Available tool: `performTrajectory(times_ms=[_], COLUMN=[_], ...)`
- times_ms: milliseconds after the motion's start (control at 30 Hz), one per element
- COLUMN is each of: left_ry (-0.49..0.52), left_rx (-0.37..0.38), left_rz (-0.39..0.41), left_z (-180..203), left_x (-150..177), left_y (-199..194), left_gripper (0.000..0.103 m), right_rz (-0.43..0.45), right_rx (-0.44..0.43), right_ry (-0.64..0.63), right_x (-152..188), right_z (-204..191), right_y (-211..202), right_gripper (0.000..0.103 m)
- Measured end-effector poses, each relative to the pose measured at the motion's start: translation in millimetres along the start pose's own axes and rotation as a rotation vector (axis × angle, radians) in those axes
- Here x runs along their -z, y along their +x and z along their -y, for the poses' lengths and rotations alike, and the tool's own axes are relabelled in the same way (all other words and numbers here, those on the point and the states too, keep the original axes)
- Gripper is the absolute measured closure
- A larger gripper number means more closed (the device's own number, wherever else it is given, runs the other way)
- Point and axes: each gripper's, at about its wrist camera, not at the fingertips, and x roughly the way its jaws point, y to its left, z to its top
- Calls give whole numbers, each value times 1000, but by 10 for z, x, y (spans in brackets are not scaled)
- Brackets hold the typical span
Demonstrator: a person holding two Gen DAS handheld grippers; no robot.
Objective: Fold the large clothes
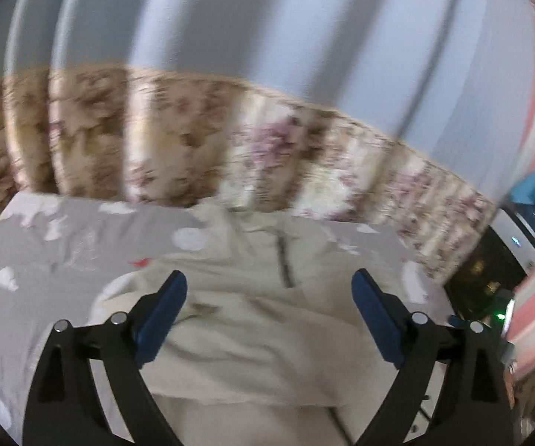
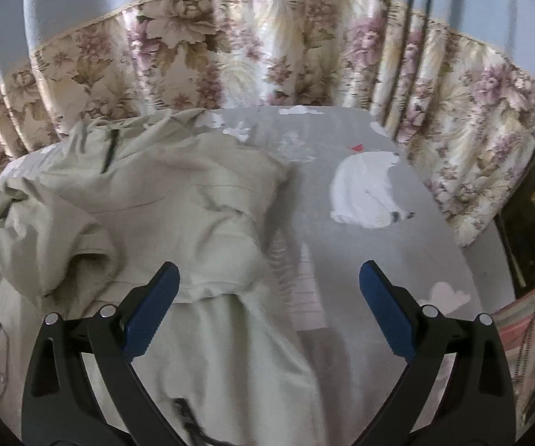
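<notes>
Setting: a bed under a grey sheet printed with white bears and clouds, floral curtains behind.
Garment: a large pale beige cotton jacket with a dark zip lies rumpled on the left of the bed, partly folded.
Axis: long axis seems to run from the near edge toward the curtains.
Handling: likely soft, light, limp; best pinched at a hem or sleeve edge.
Left hand-held gripper: released, nothing between its jaws, above the jacket.
Right hand-held gripper: spread wide, empty, over the jacket's right edge.
</notes>
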Motion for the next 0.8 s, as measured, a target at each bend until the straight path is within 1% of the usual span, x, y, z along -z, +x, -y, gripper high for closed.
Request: performTrajectory(times_ms=[100,167,267,300,333,400,433,467,500,533,567,600,633,667,700,733,800], left_ry=[1,-8,-78,-84,-77,-50,-37,-30,-34,-43,-48,-45,-34,-6,23,64,120], left_rx=[-125,-180,-207,-218,-246,-289,-310,-323,-324,-325,-320,-313,-306,-295,-287,-278,-274], left_rz=[2,-10,-42,-51,-66,-76,-83,-98,-109,-119,-142,-159,-168,-185,-201,-222,-265], left_z=[-293,-494,-860,-929,-1017,-1095,-1143,-1206,-1249,-1289,-1327,-1336,-1315,-1268,-1210,-1139,-1042], left_x=[66,126,213,239,268,323,357,405,449,487,532,553,580,604,619,639,671], left_y=[9,13,24,35,53,80,89,108,123,146,195,236,262,322,373,468,670], left_gripper=[12,12,12,12,12,12,12,12,12,12,12,13,13,12,12,12,12], right_rz=[-12,-34,-91,-111,-125,-150,-168,-186,-205,-199,-169,-126,-76,-17,21,56,91], right_rx=[-67,-140,-264,-295,-315,-329,-349,-360,-364,-360,-358,-348,-334,-340,-358,-369,-346], right_ry=[-38,-58,-68,-73,-78,-83,-74,-70,-79,-97,-117,-121,-116,-110,-116,-142,-180], right_x=[-13,-1,26,35,38,26,12,5,-12,-30,-96,-182,-283,-411,-512,-615,-713], right_z=[-277,-503,-820,-923,-1012,-1164,-1217,-1251,-1299,-1336,-1359,-1344,-1304,-1236,-1184,-1153,-1136], right_y=[56,112,248,303,347,441,513,570,628,630,571,473,347,178,39,-117,-264], right_gripper=[6,6,7,7,7,7,14,40,53,81,88,90,90,91,91,91,91])
